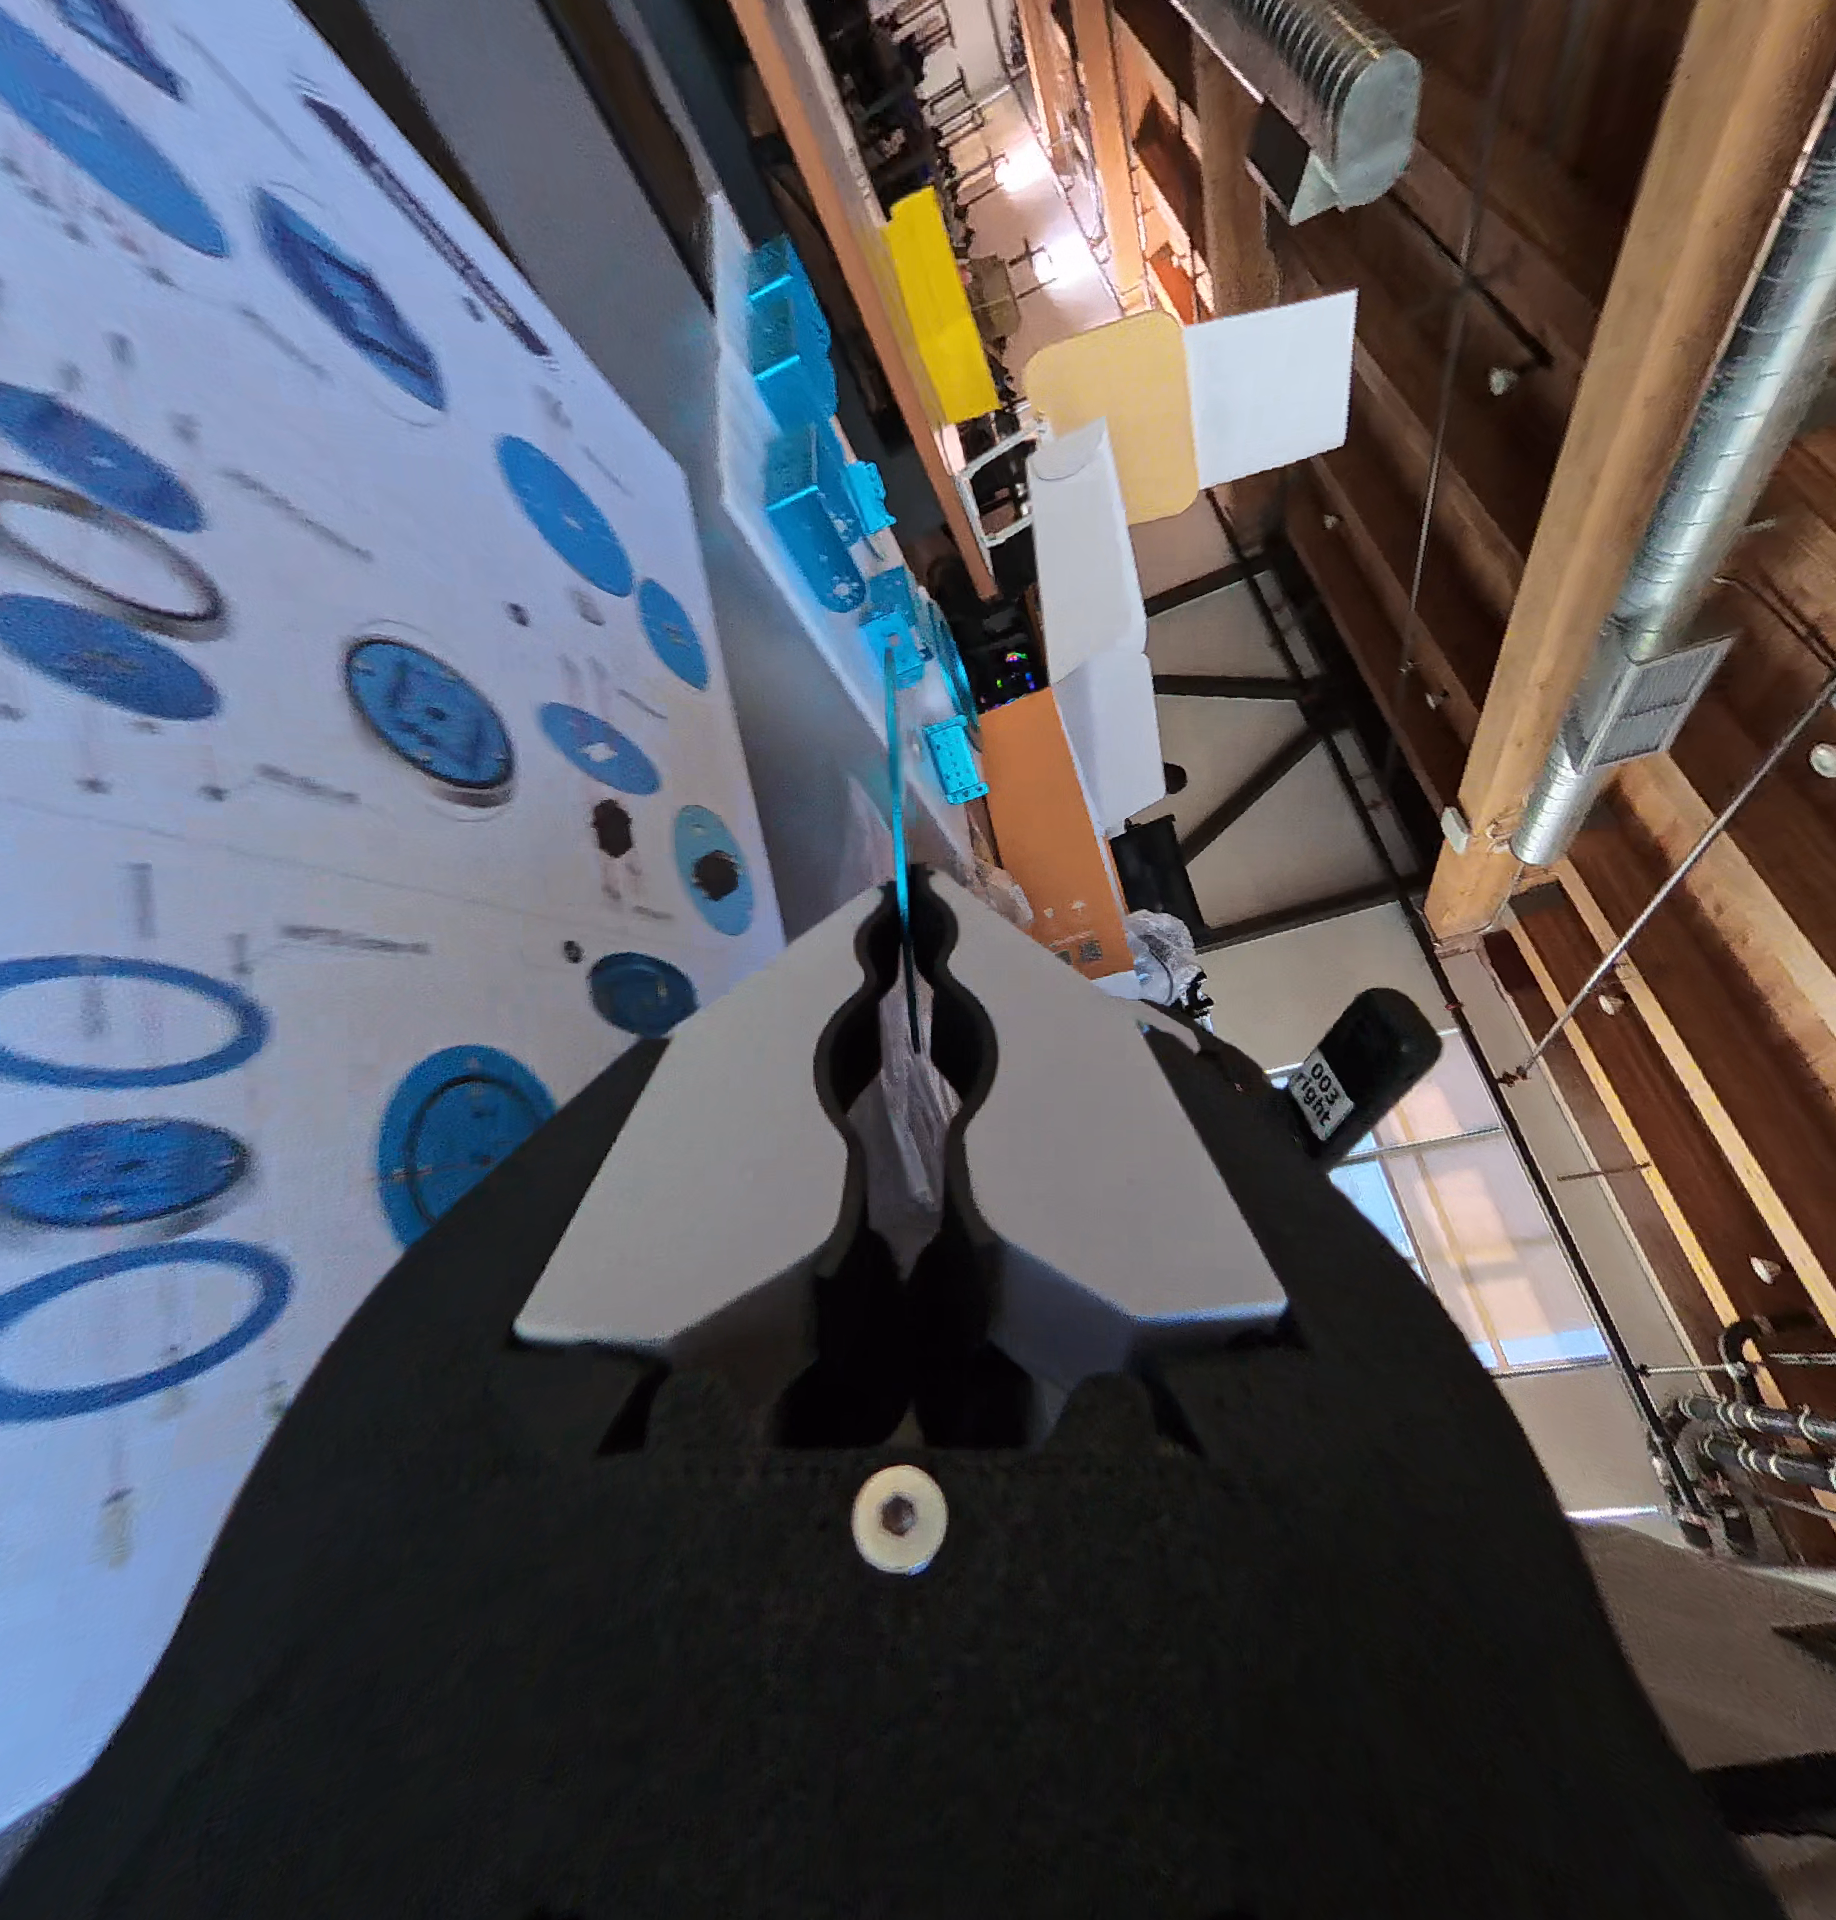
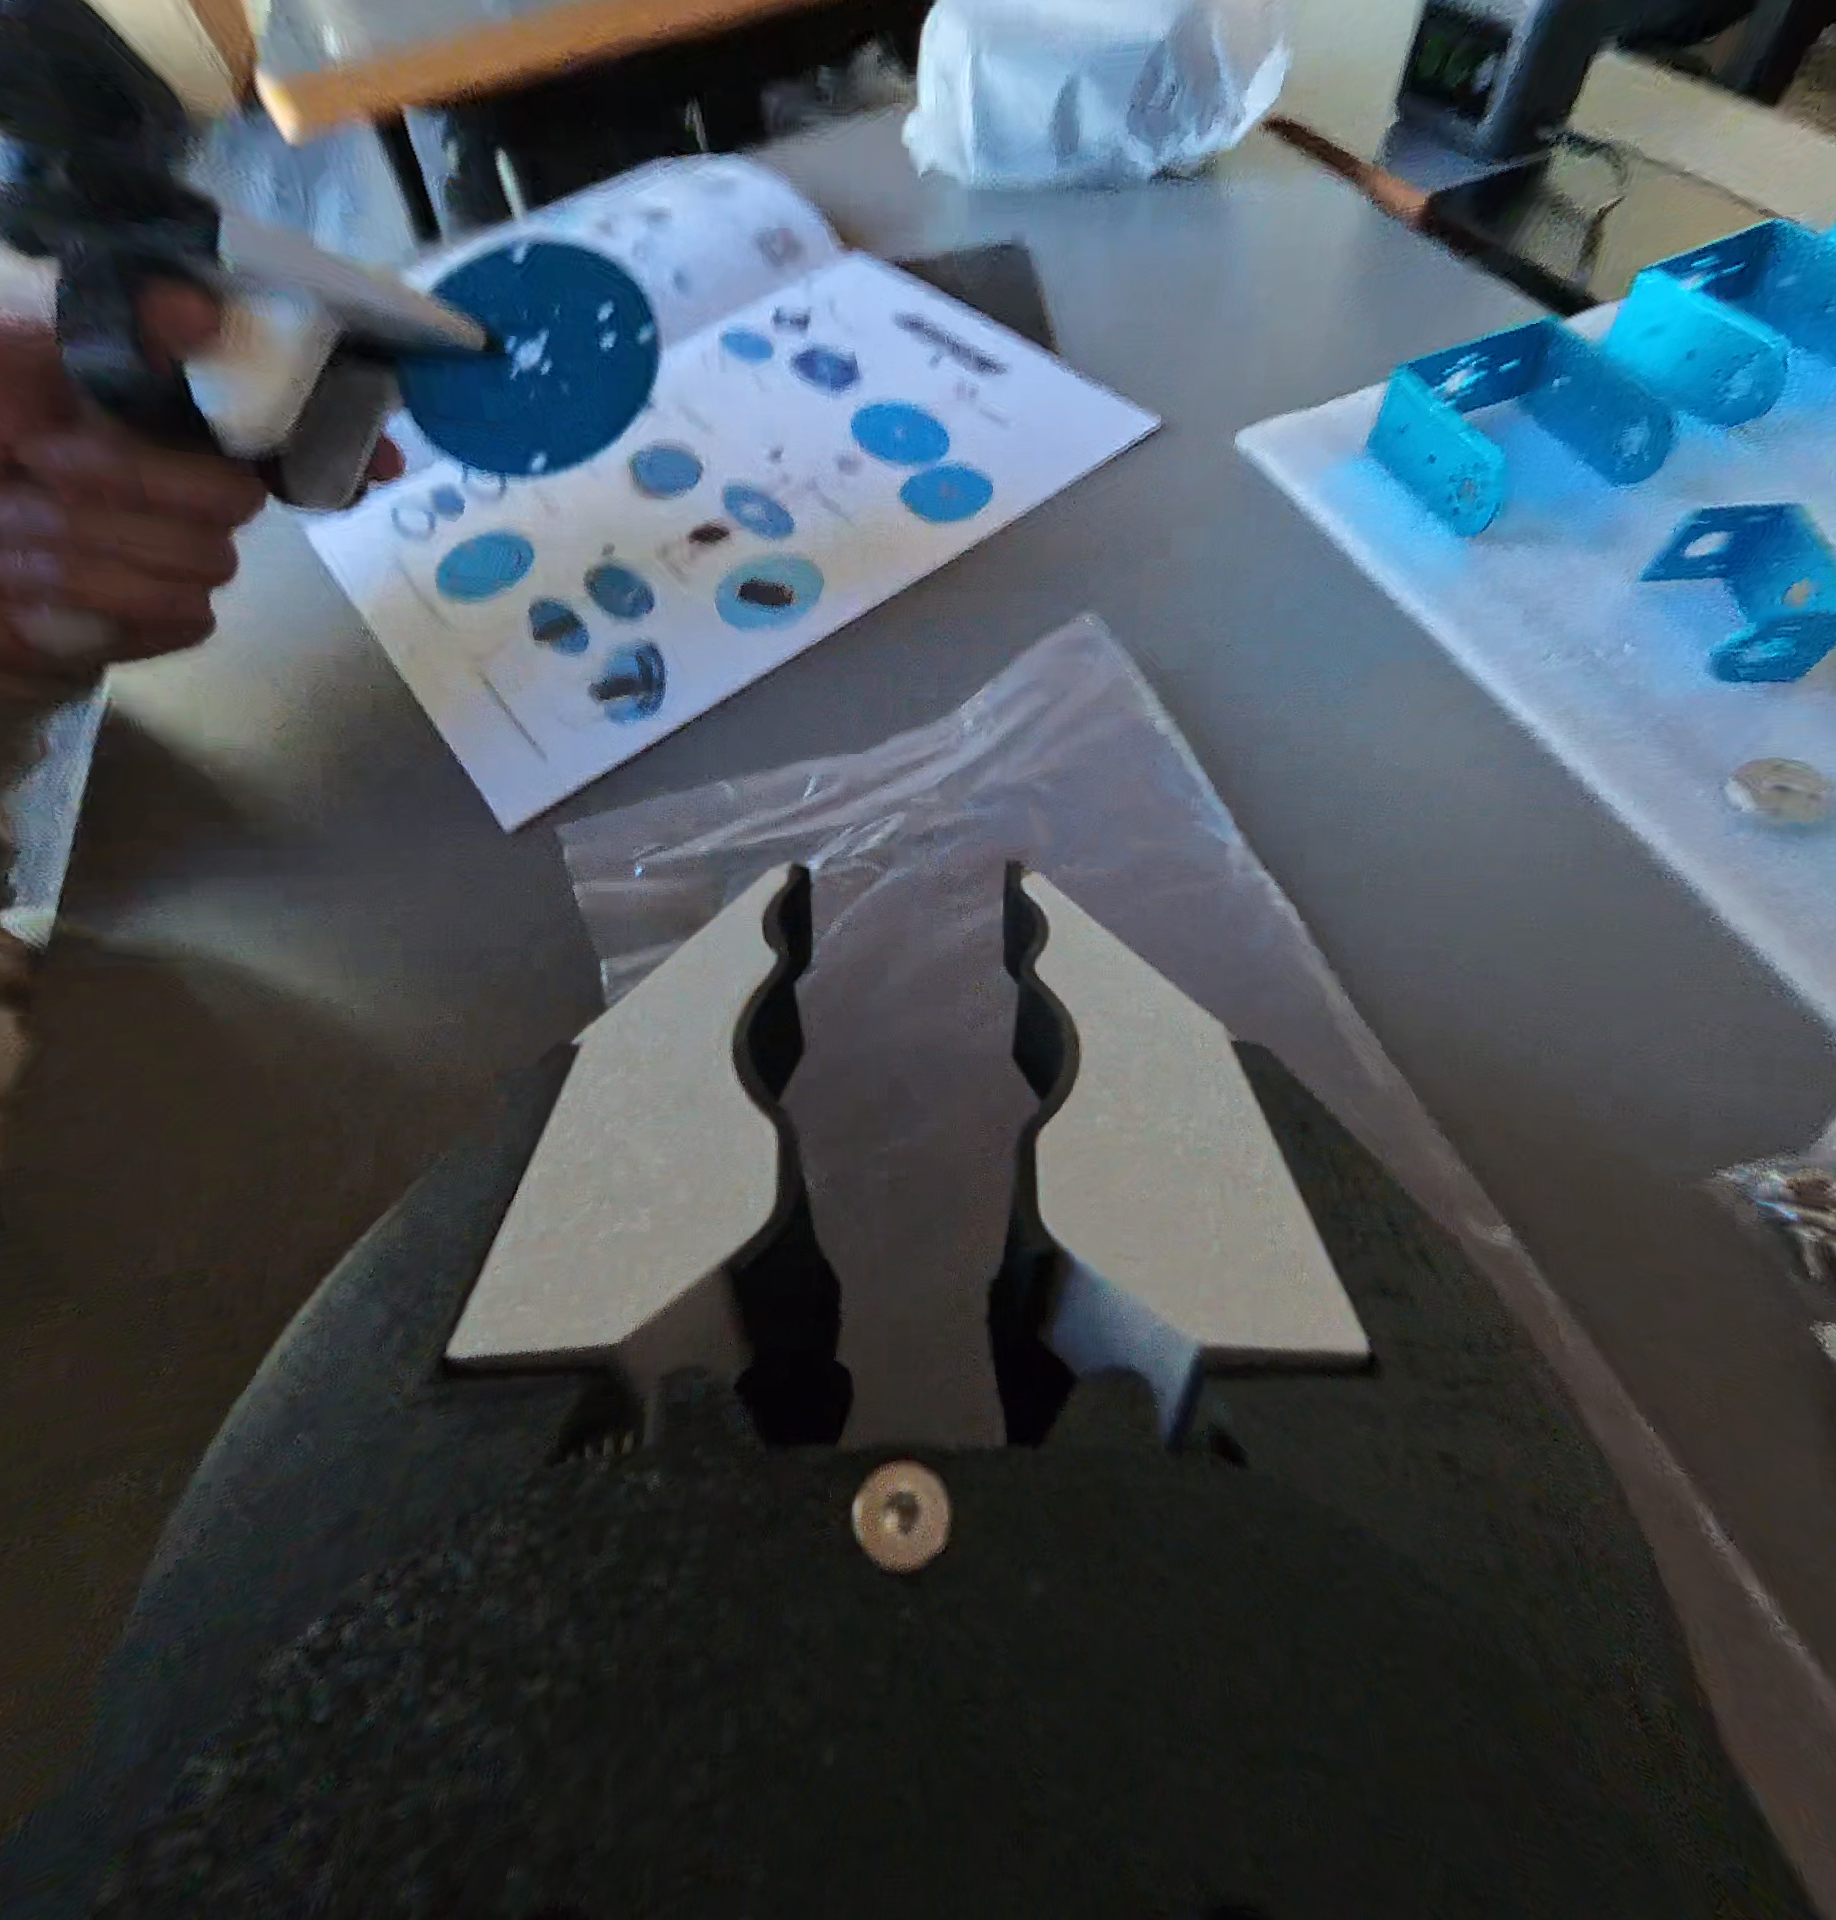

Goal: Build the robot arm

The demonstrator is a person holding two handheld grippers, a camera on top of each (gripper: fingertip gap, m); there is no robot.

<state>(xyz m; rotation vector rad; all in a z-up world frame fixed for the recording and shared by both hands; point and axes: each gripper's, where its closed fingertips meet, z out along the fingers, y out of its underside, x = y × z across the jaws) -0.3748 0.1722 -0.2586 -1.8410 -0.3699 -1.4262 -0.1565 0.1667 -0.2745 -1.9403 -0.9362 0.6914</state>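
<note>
My left gripper (image 1: 912, 904) is shut on a thin blue metal disc (image 1: 898, 790), seen edge-on in its own view. The right wrist view shows that same gripper (image 2: 478, 338) at the upper left, held by a hand (image 2: 72, 540), with the round blue disc (image 2: 529, 358) lifted above an open instruction booklet (image 2: 748, 509). My right gripper (image 2: 909, 883) is open and empty. It hovers just above a clear plastic bag (image 2: 997, 769) that lies flat on the grey table (image 2: 1257, 644).
A white tray (image 2: 1516, 623) at the right holds several blue metal brackets (image 2: 1496, 426) and a small silver bearing (image 2: 1778, 790). Bags of screws (image 2: 1807, 1216) lie at the right edge. A crumpled white plastic bag (image 2: 1080, 83) sits at the back. The booklet (image 1: 270, 623) fills the left wrist view's left side.
</note>
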